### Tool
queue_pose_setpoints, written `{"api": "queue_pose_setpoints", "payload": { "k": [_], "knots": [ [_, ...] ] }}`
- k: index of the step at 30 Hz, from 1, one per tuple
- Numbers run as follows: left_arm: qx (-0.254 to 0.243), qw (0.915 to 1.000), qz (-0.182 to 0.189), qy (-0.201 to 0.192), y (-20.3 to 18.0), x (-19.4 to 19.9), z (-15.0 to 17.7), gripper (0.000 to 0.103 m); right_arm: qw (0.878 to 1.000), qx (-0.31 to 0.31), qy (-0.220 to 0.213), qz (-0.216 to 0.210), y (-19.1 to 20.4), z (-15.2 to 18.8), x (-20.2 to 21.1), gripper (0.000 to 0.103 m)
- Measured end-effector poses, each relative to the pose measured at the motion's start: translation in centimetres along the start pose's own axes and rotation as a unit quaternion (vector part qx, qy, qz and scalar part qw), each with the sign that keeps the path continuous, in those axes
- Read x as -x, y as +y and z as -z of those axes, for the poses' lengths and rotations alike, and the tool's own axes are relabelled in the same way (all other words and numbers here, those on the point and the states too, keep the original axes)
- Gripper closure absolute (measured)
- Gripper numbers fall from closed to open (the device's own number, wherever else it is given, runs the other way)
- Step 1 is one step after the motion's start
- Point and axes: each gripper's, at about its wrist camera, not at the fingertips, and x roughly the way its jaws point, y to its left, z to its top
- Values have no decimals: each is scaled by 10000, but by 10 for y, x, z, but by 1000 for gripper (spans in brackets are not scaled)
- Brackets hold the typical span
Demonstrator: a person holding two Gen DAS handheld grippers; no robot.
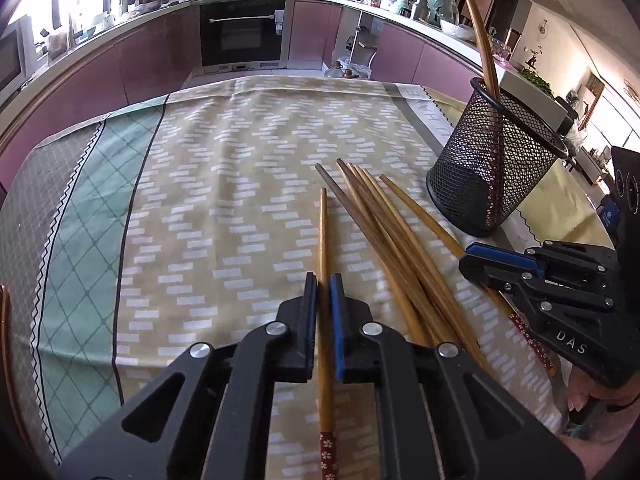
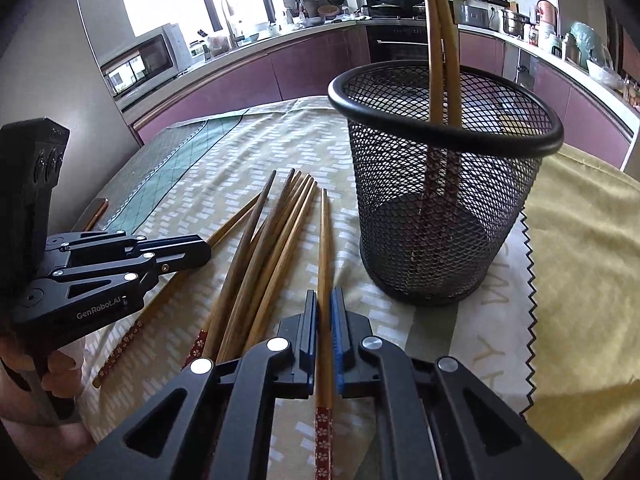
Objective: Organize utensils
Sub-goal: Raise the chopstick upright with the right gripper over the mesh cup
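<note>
In the left wrist view, the left gripper is at the lower middle of the frame. Its fingers are closed on one wooden chopstick, which runs between them toward the middle of the frame and lies along the tablecloth. Just right of it a loose bundle of chopsticks lies on the cloth, spreading out like a fan. At the right of the frame stands a black mesh holder, upright on the tabletop, with chopsticks standing in it that lean out over its rim. At the lower right, the right gripper is pressed shut on a chopstick at the right edge of the bundle.

In the right wrist view, the right gripper is at the lower middle, and its fingers pinch a single chopstick that points toward the upper part of the frame, just left of the mesh holder. Two chopsticks stand inside the holder. The bundle lies left of the held chopstick. At the left of the frame, the left gripper is closed on its own chopstick, and part of a hand is seen under it.
</note>
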Motion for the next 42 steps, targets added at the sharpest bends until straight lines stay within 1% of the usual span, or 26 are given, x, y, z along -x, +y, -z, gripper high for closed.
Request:
{"api": "queue_pose_setpoints", "payload": {
  "k": [4,6,9,12,15,19,22,26,30,34,38,42],
  "knots": [
    [88,9999,75,-32,3,8,4,95,9999,16,-100,-130,0,2,8,97],
    [89,9997,222,-87,4,15,7,95,9995,80,-157,-259,2,4,14,97],
    [-32,9992,383,-145,-2,23,10,95,9988,260,-203,-374,8,4,20,97],
    [-196,9984,512,-120,-9,24,13,95,9981,426,-96,-443,14,5,18,97],
    [-304,9982,516,-23,-13,20,16,95,9977,530,6,-418,17,5,14,97],
    [-378,9979,526,7,-14,18,16,95,9970,638,207,-391,19,4,8,97],
    [-443,9978,475,118,-14,14,15,95,9965,677,338,-344,18,2,3,96],
    [-476,9976,476,172,-12,11,14,95,9964,680,347,-364,18,1,1,96],
    [-423,9981,430,155,-11,11,13,95,9969,643,174,-412,18,1,11,97],
    [-403,9979,505,-2,-10,25,9,95,9970,637,-65,-437,15,0,28,97],
    [-385,9963,727,-253,-10,49,2,95,9961,623,-403,-482,12,-4,53,97],
    [-376,9928,993,-546,-10,77,-6,96,9943,536,-777,-492,4,-11,79,97]
  ]
}}
